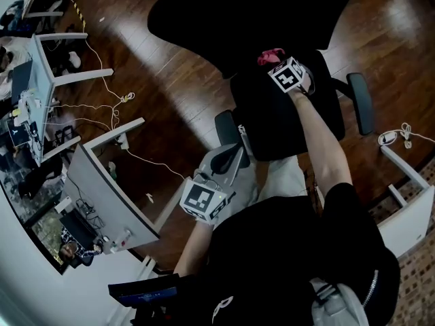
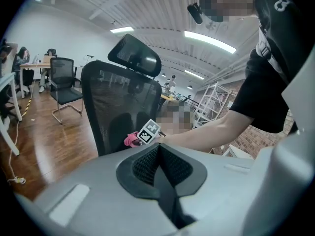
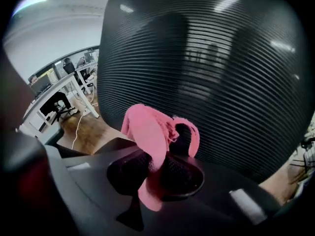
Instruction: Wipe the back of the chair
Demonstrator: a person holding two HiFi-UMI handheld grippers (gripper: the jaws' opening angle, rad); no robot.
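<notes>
The black office chair shows its mesh back (image 1: pixel 251 12) at the top of the head view, with the seat (image 1: pixel 285 121) below it. My right gripper (image 1: pixel 282 65) is shut on a pink cloth (image 1: pixel 270 56) held against the lower part of the back. In the right gripper view the cloth (image 3: pixel 147 136) bulges out of the shut gripper (image 3: pixel 155 168), right in front of the mesh (image 3: pixel 221 73). My left gripper (image 1: pixel 230 156) hangs beside the chair's left armrest (image 1: pixel 226 129); its jaws (image 2: pixel 158 154) are shut with nothing between them. Its view shows the back (image 2: pixel 123 107) and headrest (image 2: pixel 135 58).
White desks (image 1: pixel 102 189) with screens stand at the left, and white cables (image 1: pixel 112 107) trail over the wooden floor. A white shelf unit (image 1: pixel 408 212) is at the right. The chair's right armrest (image 1: pixel 361 100) juts out. Another office chair (image 2: pixel 64 82) stands further back.
</notes>
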